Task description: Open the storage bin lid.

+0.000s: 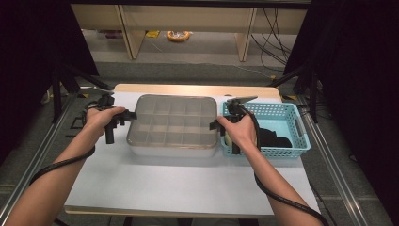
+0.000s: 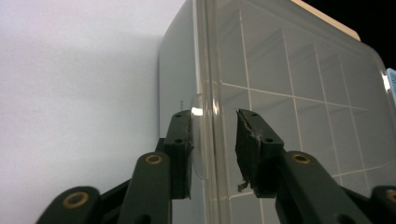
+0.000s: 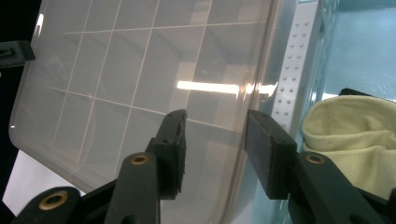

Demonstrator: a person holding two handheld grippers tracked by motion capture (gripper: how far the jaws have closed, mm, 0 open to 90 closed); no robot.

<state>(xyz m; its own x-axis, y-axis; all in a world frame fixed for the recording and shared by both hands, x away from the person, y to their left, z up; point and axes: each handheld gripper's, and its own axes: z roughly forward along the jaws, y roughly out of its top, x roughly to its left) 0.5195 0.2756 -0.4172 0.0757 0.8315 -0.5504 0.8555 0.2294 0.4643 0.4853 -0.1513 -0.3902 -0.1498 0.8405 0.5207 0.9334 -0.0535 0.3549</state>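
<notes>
A: Our left gripper [image 2: 212, 140] straddles the lid rim of the clear plastic compartment box [image 1: 174, 123] at its left end; the outer pad touches the rim's small tab, the inner one stands apart, so nothing is clamped. Our right gripper [image 3: 215, 140] stands agape across the box's right rim.

B: We judge we're seizing the lid; next both must pinch. The box's compartments look empty. Right of the box, the turquoise perforated basket [image 1: 297, 123] holds a pale yellow cloth [image 3: 348, 133] and something black.

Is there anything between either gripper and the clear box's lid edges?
Nothing visible. The left gripper already straddles the lid rim of the box, its jaws not yet both pressing. The right gripper straddles the opposite rim, open. The basket sits just beyond, holding cloth.
</notes>
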